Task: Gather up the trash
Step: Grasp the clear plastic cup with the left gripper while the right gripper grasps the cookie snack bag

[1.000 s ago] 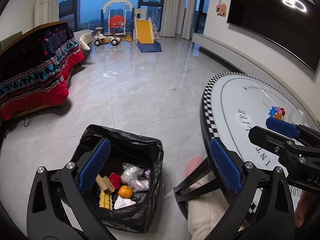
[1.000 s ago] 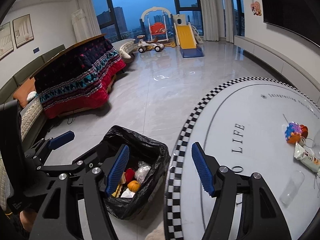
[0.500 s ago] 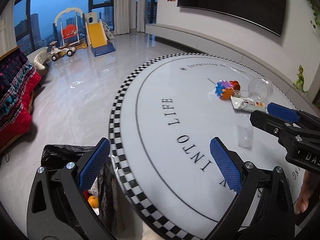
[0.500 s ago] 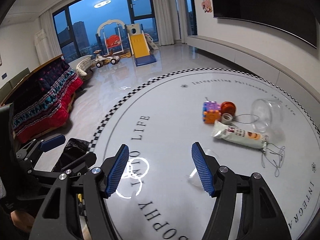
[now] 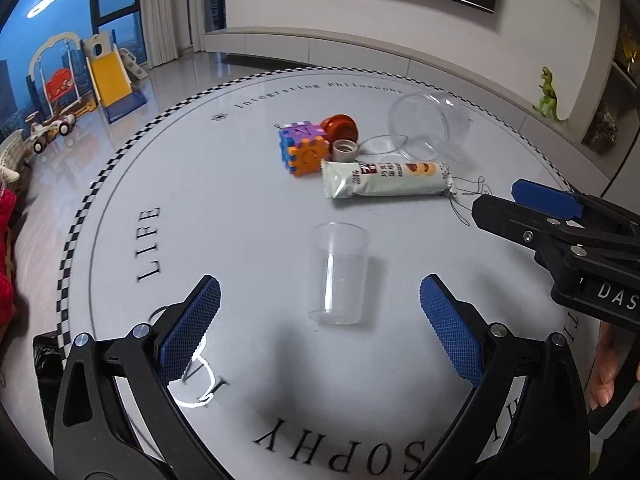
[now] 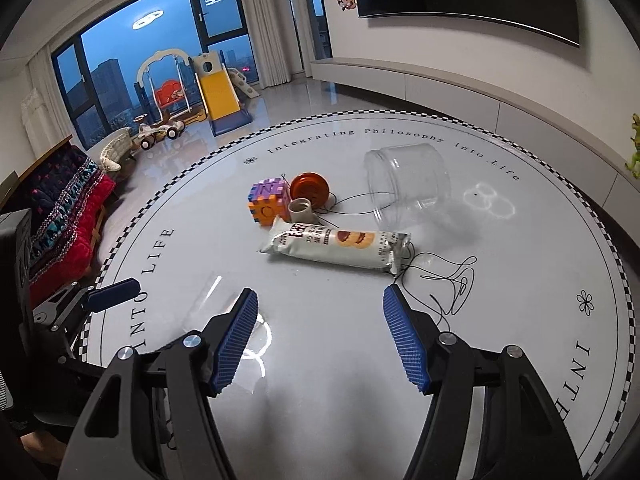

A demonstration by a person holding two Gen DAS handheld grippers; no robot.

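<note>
Round white desk [image 5: 132, 184] with a black-and-white chequered rim and black lettering, viewed from both wrist cameras. The left gripper [image 5: 320, 316] hovered above the desk with its blue-padded jaws spread wide and nothing between the pads. A clear plastic cup [image 5: 339, 272] stood upright on the desk just ahead of it, in line with the gap between the jaws but apart from both pads. The right gripper [image 6: 318, 332] likewise hovered with its jaws spread and empty; in the left wrist view it appeared at the right edge [image 5: 560, 224].

Beyond the cup lay a cluster of items:
- a long white snack wrapper with printed biscuits [image 5: 386, 179] [image 6: 336, 245], lying flat on its side;
- a multicoloured foam puzzle cube in purple, orange and blue [image 5: 302, 148] [image 6: 266, 200], touching a small grey cap [image 5: 346, 151] [image 6: 302, 210];
- an orange round lid [image 5: 340, 126] [image 6: 310, 188], behind the cap;
- a large clear plastic jar [image 5: 428, 126] [image 6: 412, 178], tipped on its side with its mouth toward the cameras;
- a thin black thread [image 6: 444, 280], looped loosely on the desk from the wrapper's end toward the right gripper.

A black trash bag [image 5: 44, 364] showed past the desk's lower left edge in the left wrist view. A child's yellow slide [image 6: 218, 92] stood on the glossy floor by the window.
</note>
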